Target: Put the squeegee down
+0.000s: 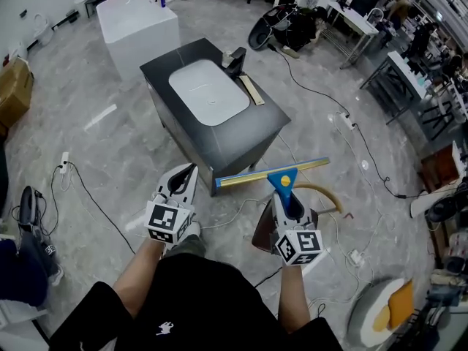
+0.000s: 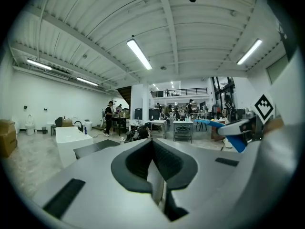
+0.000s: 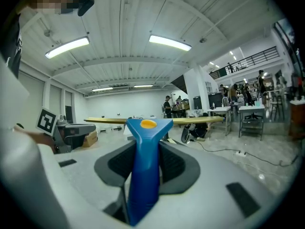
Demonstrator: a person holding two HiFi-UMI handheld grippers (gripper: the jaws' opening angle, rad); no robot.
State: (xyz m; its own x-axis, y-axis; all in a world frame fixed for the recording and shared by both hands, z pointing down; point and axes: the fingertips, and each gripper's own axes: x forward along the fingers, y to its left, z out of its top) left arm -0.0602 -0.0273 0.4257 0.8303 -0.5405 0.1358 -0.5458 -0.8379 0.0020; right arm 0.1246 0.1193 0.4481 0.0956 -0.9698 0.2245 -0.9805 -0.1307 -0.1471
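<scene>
Near left, the left tongs (image 1: 184, 172) are closed and empty before a dark surface (image 1: 267, 115), while near right the right tongs (image 1: 287, 196) clamp the blue handle of the squeegee (image 1: 256, 175), probably light, stiff and slightly slick, best gripped there, its blade crosswise beyond the tips.

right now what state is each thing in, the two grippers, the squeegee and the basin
left gripper, jaws together, nothing between them
right gripper, shut on the squeegee by its blue handle
squeegee, held up off the floor, blade level, not yet put down
basin, set in the black cabinet top, nothing in it
</scene>
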